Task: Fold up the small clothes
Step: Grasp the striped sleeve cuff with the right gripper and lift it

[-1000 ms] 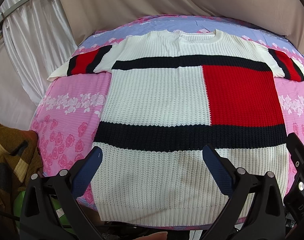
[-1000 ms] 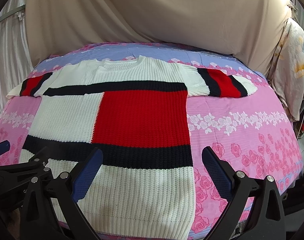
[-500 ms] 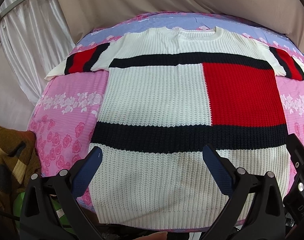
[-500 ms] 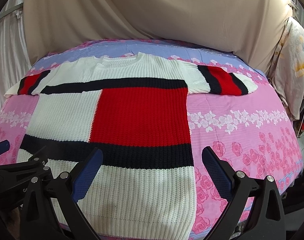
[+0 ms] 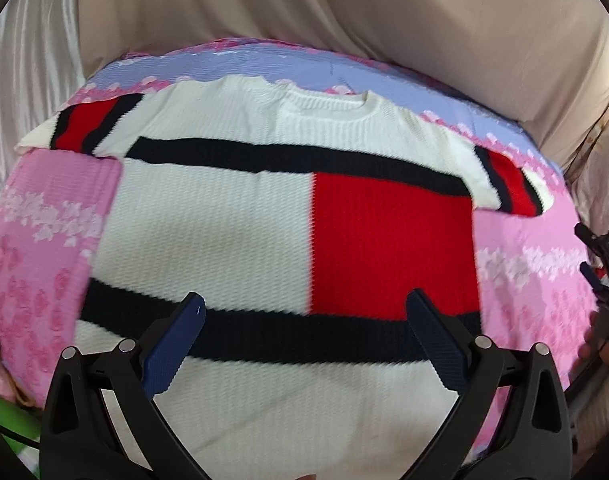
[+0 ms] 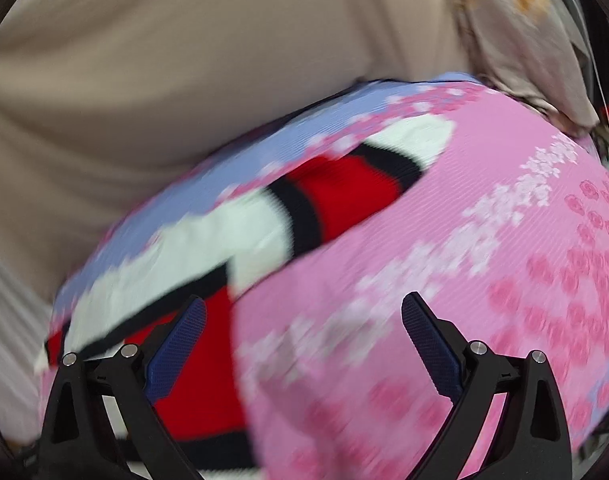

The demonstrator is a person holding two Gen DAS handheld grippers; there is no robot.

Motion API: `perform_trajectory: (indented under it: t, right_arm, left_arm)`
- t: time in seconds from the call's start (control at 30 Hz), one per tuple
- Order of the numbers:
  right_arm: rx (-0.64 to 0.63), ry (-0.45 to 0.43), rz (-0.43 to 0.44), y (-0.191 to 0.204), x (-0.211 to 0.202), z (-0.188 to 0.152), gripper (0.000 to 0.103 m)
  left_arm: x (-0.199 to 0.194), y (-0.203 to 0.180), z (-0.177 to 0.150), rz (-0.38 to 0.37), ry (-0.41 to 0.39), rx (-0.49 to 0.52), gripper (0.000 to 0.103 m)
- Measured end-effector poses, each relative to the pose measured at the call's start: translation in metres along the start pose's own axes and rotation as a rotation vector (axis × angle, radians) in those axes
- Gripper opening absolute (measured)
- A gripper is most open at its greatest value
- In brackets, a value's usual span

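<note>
A small knit sweater (image 5: 224, 232), white with black bands, a red block and red-striped sleeves, lies flat and spread out on the pink floral sheet (image 5: 40, 248). My left gripper (image 5: 304, 312) is open and empty, hovering over the sweater's lower black band. My right gripper (image 6: 302, 316) is open and empty, above the pink sheet (image 6: 484, 280) just right of the sweater's right side. The sweater's right sleeve (image 6: 344, 192) lies ahead of it and to the left. The right wrist view is blurred. The right gripper also shows at the left wrist view's right edge (image 5: 604, 264).
A beige cloth backdrop (image 5: 344, 20) hangs behind the bed. A lilac strip of sheet (image 5: 384, 76) runs along the far edge. A floral cloth (image 6: 524, 32) hangs at the far right. Something green (image 5: 4, 416) sits low at the left edge.
Both grippers moved forward over the bed. The right gripper swung right and tilted, now over the pink sheet beside the sweater's right sleeve. The sweater has not moved.
</note>
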State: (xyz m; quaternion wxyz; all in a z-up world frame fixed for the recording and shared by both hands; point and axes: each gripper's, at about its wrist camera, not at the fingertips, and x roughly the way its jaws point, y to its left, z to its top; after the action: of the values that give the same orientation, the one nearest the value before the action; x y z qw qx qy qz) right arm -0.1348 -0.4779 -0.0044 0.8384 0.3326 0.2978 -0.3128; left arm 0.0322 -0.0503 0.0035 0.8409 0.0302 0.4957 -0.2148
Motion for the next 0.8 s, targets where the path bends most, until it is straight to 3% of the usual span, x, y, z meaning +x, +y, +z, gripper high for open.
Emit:
perform_trajectory:
  t: [0.03,0.13,0.23,0.37,0.43,0.53,0.57,0.6,0.67,0.8]
  right_arm:
    - [0.022,0.006,-0.003,-0.013,0.014,0.014,0.094]
    - [0.06,0.02,-0.006,-0.061,0.068,0.068,0.08]
    - [0.072,0.04,-0.019,-0.093,0.116,0.108,0.072]
    - [0.114,0.078,-0.002,-0.117,0.169,0.139,0.06]
    - [0.12,0.103,0.0,-0.121,0.19,0.146,0.059]
    - [0.1,0.058,0.006,-0.117,0.201,0.156,0.06]
    - [0.114,0.063,0.029,-0.117,0.204,0.158,0.053]
    - [0.129,0.08,0.067,-0.119,0.208,0.16,0.015]
    - [0.174,0.087,0.132,-0.123,0.208,0.164,0.012]
    - [0.272,-0.058,0.22,-0.137,0.155,0.172,0.012]
  left_arm:
    - [0.003,-0.007,0.003,-0.004,0.001,-0.021,0.098]
    - [0.006,-0.028,0.005,0.03,-0.01,-0.076,0.098]
    - [0.011,-0.048,0.007,0.081,-0.037,-0.072,0.098]
    - [0.018,-0.063,0.01,0.124,-0.046,-0.109,0.098]
    - [0.024,-0.067,0.009,0.144,-0.04,-0.116,0.098]
    - [0.034,-0.072,0.007,0.173,-0.024,-0.113,0.098]
    - [0.036,-0.072,0.006,0.179,-0.02,-0.116,0.098]
    - [0.038,-0.072,0.006,0.187,-0.015,-0.121,0.098]
    - [0.04,-0.072,0.006,0.193,-0.011,-0.124,0.098]
    - [0.038,-0.069,0.01,0.187,-0.021,-0.12,0.098]
